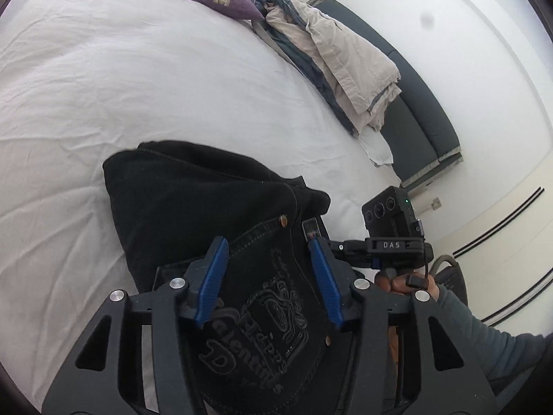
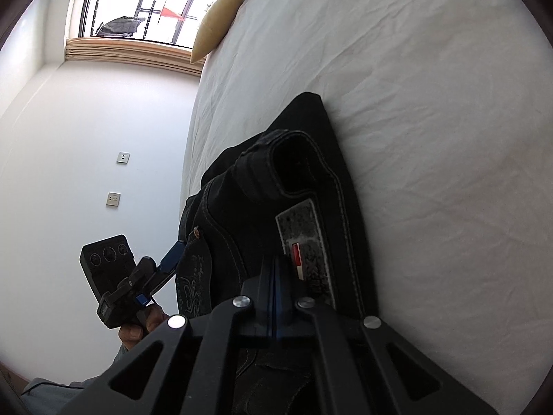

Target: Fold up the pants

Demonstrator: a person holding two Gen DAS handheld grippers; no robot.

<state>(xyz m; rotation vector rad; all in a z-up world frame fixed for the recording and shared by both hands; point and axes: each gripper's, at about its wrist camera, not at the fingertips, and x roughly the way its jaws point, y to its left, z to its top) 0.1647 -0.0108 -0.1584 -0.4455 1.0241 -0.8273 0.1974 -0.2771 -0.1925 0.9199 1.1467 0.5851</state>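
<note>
Matt black denim pants [image 1: 193, 200] lie on a wrinkled white cotton sheet [image 1: 103, 86].

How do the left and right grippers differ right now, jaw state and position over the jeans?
The left gripper has its blue pads apart, straddling the embroidered back pocket of the black jeans without pressing it. The right gripper has its pads shut together, with no cloth visible between them, pointing at the waistband label. Both hover over the waist end of the folded jeans on the white bed sheet.
</note>
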